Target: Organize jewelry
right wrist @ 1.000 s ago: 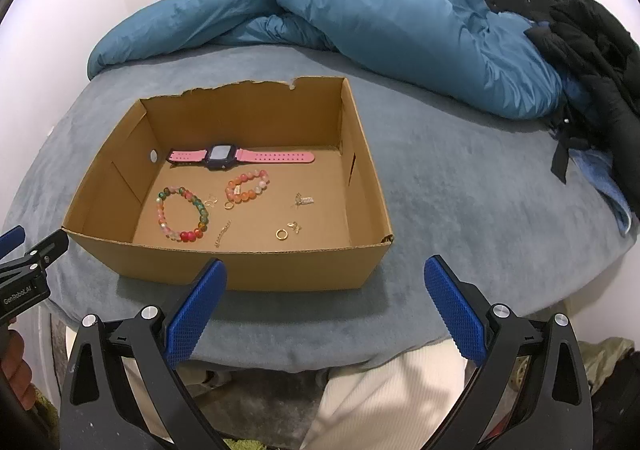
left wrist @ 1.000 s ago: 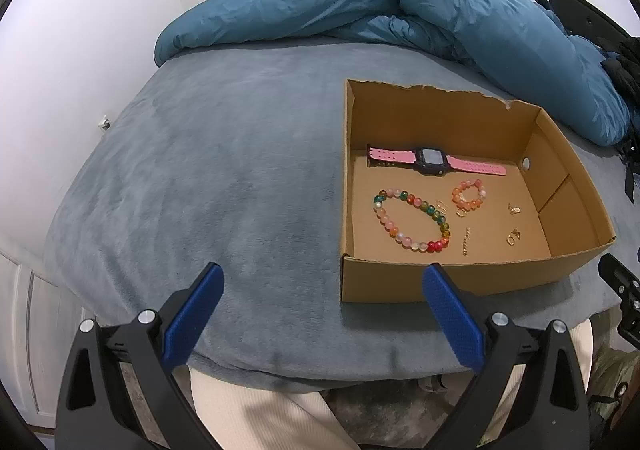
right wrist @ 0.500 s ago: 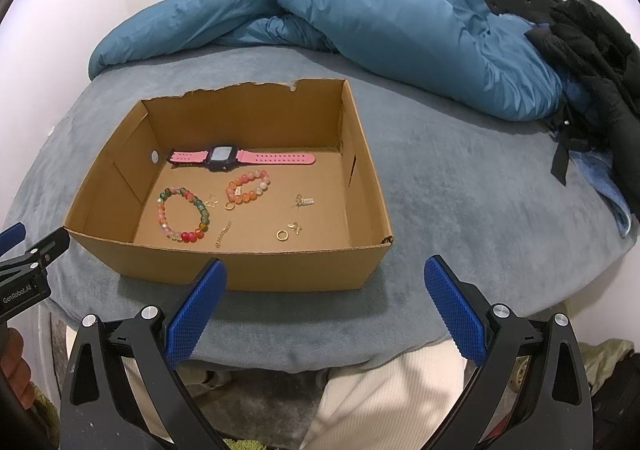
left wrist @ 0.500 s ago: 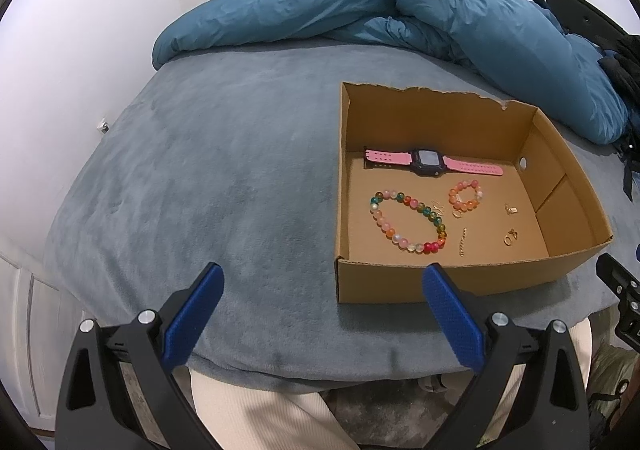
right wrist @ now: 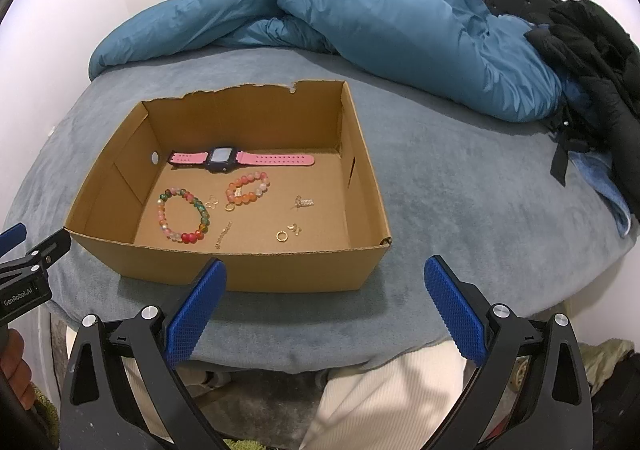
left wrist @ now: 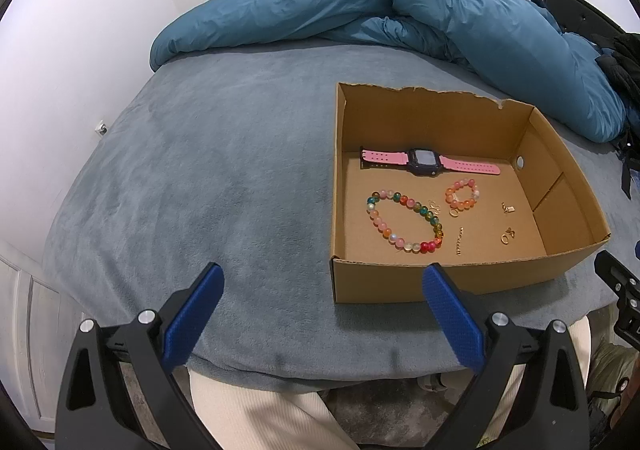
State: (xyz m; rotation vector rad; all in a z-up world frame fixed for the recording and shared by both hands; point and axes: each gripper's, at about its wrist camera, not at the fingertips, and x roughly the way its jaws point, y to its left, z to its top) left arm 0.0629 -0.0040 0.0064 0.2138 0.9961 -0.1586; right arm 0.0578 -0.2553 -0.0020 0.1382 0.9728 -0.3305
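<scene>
An open cardboard box (left wrist: 420, 282) (right wrist: 248, 270) sits on the grey bed. Inside lie a pink-strapped watch (left wrist: 424, 162) (right wrist: 220, 159), a large multicoloured bead bracelet (left wrist: 404, 219) (right wrist: 182, 215), a small orange bead bracelet (left wrist: 462, 193) (right wrist: 248, 188), a gold ring (left wrist: 505, 238) (right wrist: 281, 236) and a few small gold pieces. My left gripper (left wrist: 322, 278) is open and empty, in front of the box's left near corner. My right gripper (right wrist: 325, 272) is open and empty, just in front of the box's near wall.
A crumpled blue duvet (left wrist: 400, 5) (right wrist: 380, 17) lies along the back of the bed. Black clothing (right wrist: 600, 61) is piled at the far right. The grey blanket (left wrist: 200, 169) stretches left of the box. The person's light trousers (right wrist: 380, 402) show below the bed edge.
Both grippers have shifted only slightly; the box appears a little further left and lower in the left wrist view. Nothing was taken hold of.
</scene>
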